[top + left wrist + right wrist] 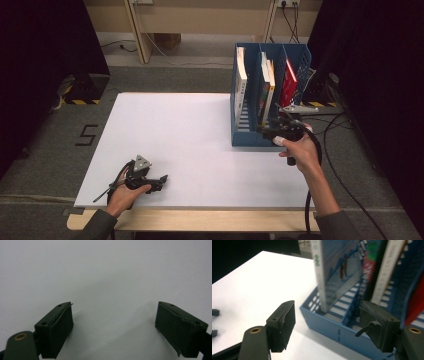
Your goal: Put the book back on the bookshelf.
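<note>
High view: a white table (190, 145) is seen across the middle of the frame, with a blue file rack (250, 135) standing at its right side. Three compartments are formed by the rack's dividers. A white book (241, 82) is held upright in the left compartment, a pair of books (267, 90) with a green and white spine in the middle one, and a red book (289, 82) in the right one.

The right gripper (272, 132) is found right of centre, held by the right hand (300, 147) at the near front edge of the rack, below the middle compartment. In the right gripper view its jaws are seen spread wide, with nothing pinched; the rack's front wall (337, 330) lies between and beyond them, and the white book (322, 275) rises above.

The left gripper (159, 181) is seen at the lower left, resting low on the table in the left hand (125, 192), well apart from the rack. In the left gripper view its jaws are spread wide over bare white surface (112, 277), with nothing between them.
</note>
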`<action>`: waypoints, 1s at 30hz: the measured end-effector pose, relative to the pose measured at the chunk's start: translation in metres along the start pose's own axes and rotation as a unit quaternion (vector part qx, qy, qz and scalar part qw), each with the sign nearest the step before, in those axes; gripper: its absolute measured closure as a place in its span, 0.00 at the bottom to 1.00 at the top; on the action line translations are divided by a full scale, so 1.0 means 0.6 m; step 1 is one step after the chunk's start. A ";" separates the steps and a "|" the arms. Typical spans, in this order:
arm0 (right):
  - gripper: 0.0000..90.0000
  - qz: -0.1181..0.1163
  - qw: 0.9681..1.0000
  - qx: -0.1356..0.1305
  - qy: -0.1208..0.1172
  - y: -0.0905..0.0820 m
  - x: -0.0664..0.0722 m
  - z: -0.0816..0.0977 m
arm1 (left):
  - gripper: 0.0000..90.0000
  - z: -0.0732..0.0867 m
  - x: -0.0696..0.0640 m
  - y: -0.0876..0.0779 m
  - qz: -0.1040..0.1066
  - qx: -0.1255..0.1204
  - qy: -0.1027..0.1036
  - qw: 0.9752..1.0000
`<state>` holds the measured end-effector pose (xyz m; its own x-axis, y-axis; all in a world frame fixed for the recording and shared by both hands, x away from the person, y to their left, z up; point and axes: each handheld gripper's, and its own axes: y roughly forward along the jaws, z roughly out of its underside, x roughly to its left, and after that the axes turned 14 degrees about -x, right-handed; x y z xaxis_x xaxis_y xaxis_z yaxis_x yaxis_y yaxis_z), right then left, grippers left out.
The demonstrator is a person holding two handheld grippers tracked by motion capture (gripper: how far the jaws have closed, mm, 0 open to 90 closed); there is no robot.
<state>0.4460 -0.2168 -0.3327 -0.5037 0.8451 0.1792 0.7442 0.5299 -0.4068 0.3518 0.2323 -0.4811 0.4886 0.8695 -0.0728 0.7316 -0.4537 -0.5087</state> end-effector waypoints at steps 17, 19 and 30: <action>0.33 -0.044 0.999 0.005 0.002 0.015 0.045 0.047 | 0.15 0.000 0.000 -0.001 0.001 0.002 0.001 1.000; 0.33 -0.048 0.999 0.005 0.006 0.017 0.050 0.053 | 0.15 0.000 0.000 -0.001 0.001 0.002 0.001 1.000; 0.33 -0.073 0.997 0.012 -0.008 0.021 0.072 0.086 | 0.15 0.000 0.000 -0.001 0.001 0.002 0.001 1.000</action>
<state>0.4110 -0.1775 -0.3763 -0.6134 0.7575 0.2236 0.6512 0.6453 -0.3994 0.3516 0.2325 -0.4807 0.4905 0.8684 -0.0723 0.7290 -0.4544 -0.5120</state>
